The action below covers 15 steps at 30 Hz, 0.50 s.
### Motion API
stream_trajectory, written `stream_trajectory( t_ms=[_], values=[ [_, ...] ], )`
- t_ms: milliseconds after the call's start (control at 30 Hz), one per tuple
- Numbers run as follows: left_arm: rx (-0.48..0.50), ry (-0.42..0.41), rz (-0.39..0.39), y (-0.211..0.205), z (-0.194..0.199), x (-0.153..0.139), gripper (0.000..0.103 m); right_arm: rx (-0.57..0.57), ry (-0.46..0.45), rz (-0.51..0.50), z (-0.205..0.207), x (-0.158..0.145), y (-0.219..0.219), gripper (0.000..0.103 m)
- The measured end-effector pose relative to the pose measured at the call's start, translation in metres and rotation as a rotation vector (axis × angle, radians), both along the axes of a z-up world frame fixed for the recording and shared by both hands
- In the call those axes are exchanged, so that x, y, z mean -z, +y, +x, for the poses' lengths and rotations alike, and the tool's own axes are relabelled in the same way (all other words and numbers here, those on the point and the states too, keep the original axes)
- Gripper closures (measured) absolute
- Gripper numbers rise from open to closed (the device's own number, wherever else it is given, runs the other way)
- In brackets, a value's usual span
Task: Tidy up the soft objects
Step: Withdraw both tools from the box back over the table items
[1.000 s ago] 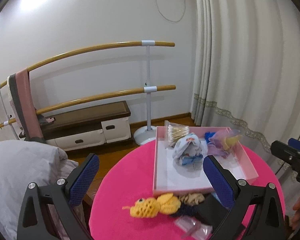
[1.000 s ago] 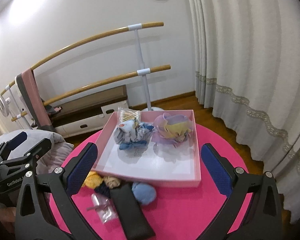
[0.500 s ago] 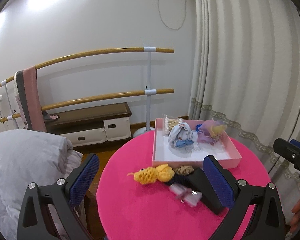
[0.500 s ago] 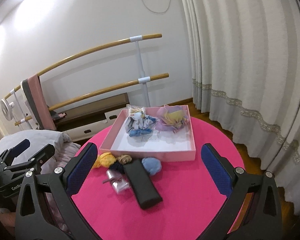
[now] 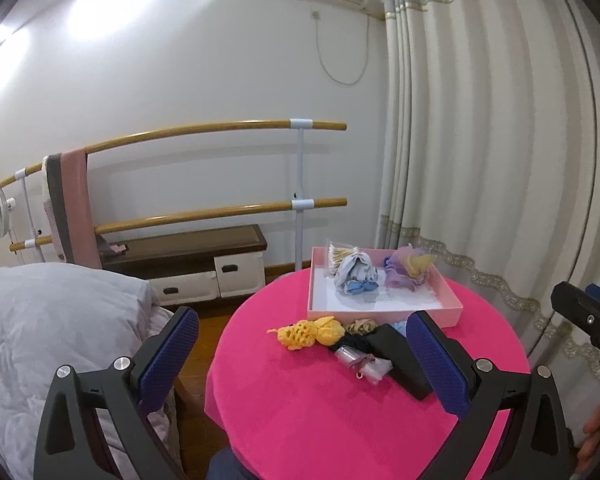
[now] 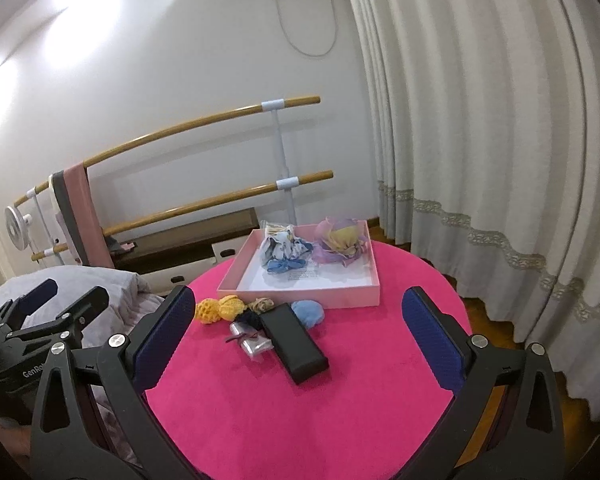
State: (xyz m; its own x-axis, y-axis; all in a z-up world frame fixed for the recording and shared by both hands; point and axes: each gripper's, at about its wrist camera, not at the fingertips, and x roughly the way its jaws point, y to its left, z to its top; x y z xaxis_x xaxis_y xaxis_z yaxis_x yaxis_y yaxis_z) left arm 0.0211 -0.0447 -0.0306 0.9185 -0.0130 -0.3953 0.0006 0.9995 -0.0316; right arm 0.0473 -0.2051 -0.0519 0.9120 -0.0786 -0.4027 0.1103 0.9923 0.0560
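1. White walls, long pale curtains [image 6: 480, 140] and a wooden double barre [image 5: 220, 132] fill the room beyond both hand-held grippers.
2. Round tabletop [image 6: 300, 400] with a bright pink cover lies directly ahead of and below both hand-held grippers.
3. Left hand-held gripper [image 5: 304, 356] and right hand-held gripper [image 6: 296, 336] both hover above the near edge of the tabletop, jaws spread wide, holding nothing.
4. Pink tray [image 6: 300, 294] sits at the far side of the tabletop, already holding a blue-and-white fabric bundle [image 6: 284, 252] and a purple-and-yellow scrunchie [image 6: 342, 242].
5. Black case [image 6: 294, 342] lies between the jaws of the right hand-held gripper, just short of the tray.
6. Loose soft items cluster beside it, outside the tray: a yellow crocheted piece [image 5: 308, 332], a blue puff [image 6: 308, 312], a tan scrunchie [image 6: 262, 304] and a small clear packet [image 6: 250, 340].
7. Judged step: sorting is partly done; next, one hand-held gripper likely needs to descend forward, close gently on a loose soft item, and carry it to the tray.
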Motion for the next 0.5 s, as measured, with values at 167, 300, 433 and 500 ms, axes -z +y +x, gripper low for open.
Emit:
stream_trajectory(
  t_ms=[167,300,433,500],
  values=[
    [0.013,0.000,0.014,-0.004,-0.024,0.010,0.000,-0.004,0.003,-0.023,-0.013,0.006,0.004,0.000],
    [0.022,0.010,0.015,-0.005,-0.030,0.014,0.000,-0.005,0.021,-0.016,-0.011,0.013,0.003,0.000],
    [0.025,0.023,0.009,-0.005,-0.030,0.019,0.000,-0.006,0.039,-0.014,-0.009,0.019,0.002,0.000],
    [0.022,0.033,0.008,-0.005,-0.025,0.022,0.000,-0.005,0.050,-0.014,-0.007,0.024,0.001,0.000]
  ],
)
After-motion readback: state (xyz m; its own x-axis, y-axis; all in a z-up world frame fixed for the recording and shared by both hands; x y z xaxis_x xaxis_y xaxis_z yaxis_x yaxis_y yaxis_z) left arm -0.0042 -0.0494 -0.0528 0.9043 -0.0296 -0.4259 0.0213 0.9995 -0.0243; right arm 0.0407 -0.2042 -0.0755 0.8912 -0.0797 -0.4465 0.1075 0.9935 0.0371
